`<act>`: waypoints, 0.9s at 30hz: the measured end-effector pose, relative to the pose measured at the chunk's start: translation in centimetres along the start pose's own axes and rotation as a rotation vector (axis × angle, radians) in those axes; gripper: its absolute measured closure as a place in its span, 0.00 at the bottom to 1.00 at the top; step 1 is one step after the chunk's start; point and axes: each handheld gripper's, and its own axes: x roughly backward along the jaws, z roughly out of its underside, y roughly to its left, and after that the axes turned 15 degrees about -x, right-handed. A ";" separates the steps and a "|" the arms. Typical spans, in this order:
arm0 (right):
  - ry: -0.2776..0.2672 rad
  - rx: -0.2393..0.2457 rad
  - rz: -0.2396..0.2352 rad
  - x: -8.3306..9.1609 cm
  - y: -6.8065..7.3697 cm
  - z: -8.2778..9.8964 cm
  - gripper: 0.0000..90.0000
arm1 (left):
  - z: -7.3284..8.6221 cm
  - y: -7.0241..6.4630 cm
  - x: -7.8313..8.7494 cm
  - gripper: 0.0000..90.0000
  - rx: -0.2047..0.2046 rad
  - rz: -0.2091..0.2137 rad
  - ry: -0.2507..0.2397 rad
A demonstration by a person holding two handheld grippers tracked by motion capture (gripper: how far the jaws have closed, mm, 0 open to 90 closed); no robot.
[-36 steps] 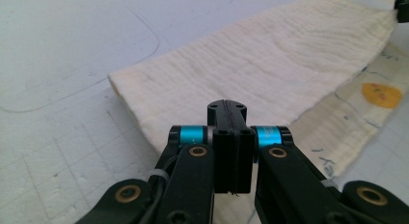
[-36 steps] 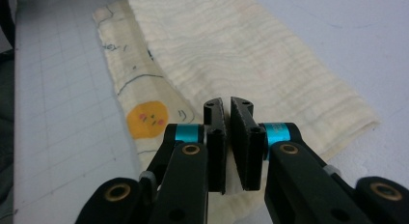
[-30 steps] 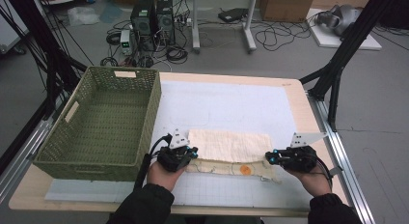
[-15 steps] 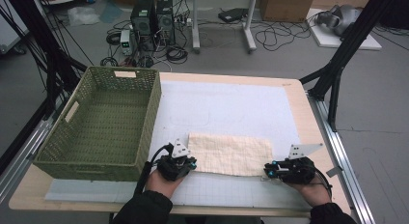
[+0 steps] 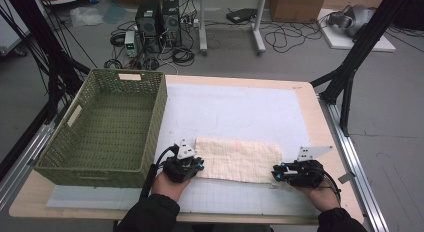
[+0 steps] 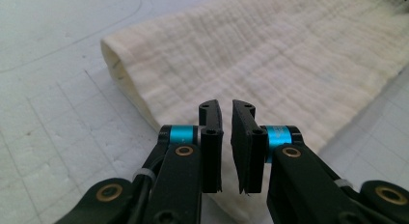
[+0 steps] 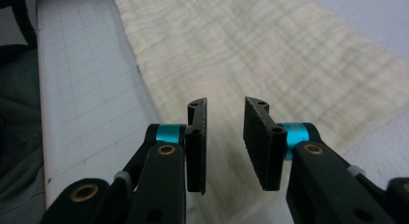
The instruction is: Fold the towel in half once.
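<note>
Now the folded cream checked cloth [image 5: 237,159] lies flat on the desk [image 5: 310,99]. Left gripper [image 6: 226,144] just parted narrowly, clamping nothing; right gripper [image 7: 225,144] opening wider, empty too.

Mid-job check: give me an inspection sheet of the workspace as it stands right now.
Surface: table covered by a white grid mat.
Job's things: cream cloth folded flat near the front edge.
Clutter: green woven basket at the left, nothing seen inside.
Grippers: left gripper and right gripper, jaws just been opening, nothing pinched, each at one end of the cloth.
Cables: black cable trailing from the left gripper.
Surroundings: computer towers, floor cables, cardboard box.
</note>
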 end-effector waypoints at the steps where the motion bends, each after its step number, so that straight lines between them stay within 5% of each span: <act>1: -0.003 -0.003 -0.003 -0.1 0.0 -0.2 0.78 | -0.1 0.1 -0.1 0.91 0.013 -0.002 -0.008; 11: -0.041 0.012 0.004 -1.2 0.0 -1.8 0.69 | -0.4 0.5 -0.8 0.79 0.043 0.006 -0.036; 27: -0.106 0.001 0.026 -2.0 -0.4 -3.5 0.64 | -1.9 0.5 -2.0 0.73 0.014 0.021 -0.065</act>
